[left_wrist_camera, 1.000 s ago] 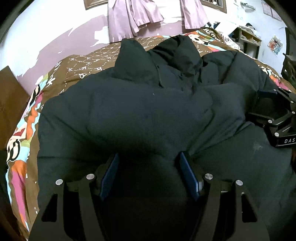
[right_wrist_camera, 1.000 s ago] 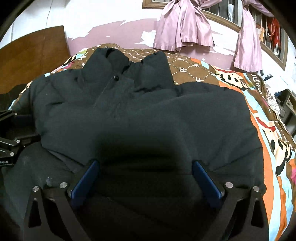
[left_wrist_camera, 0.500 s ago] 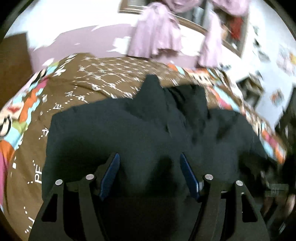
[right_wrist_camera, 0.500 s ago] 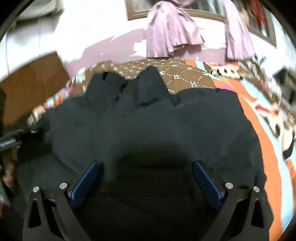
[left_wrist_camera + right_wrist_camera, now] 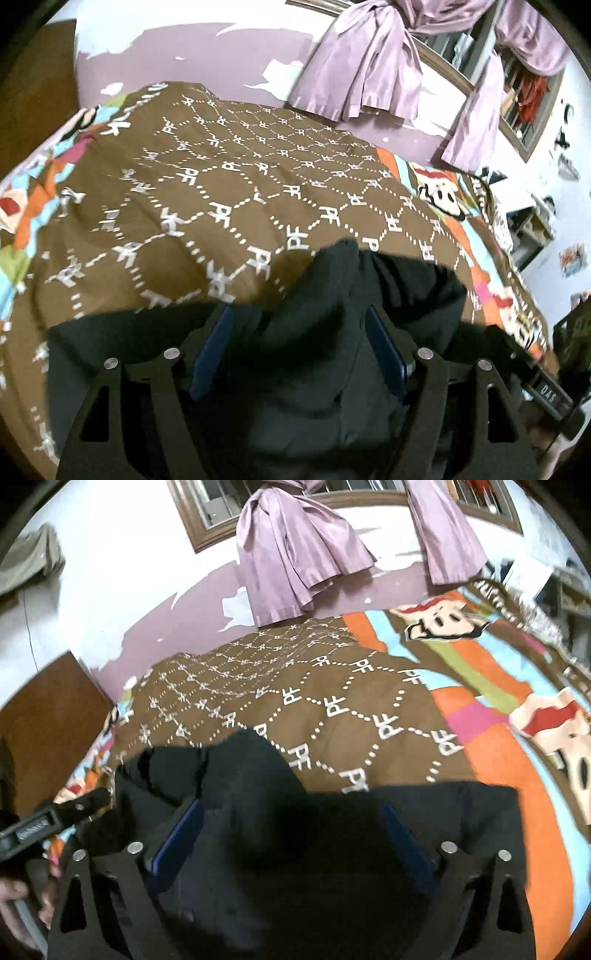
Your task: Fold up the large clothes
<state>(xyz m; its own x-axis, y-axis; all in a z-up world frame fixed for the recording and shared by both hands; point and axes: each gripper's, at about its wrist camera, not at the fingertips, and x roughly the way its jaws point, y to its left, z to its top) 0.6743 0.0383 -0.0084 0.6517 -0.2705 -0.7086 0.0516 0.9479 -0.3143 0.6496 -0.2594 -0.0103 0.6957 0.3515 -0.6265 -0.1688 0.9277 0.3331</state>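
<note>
The left gripper brackets a bunched ridge of the black padded jacket; its fingers are opening, so whether they grip cannot be told. The jacket lies at the near edge of the bed. The right gripper straddles the jacket with fingers wide and closing. Risk: uneven holds let the bulky padding slip, skewing the fold.
</note>
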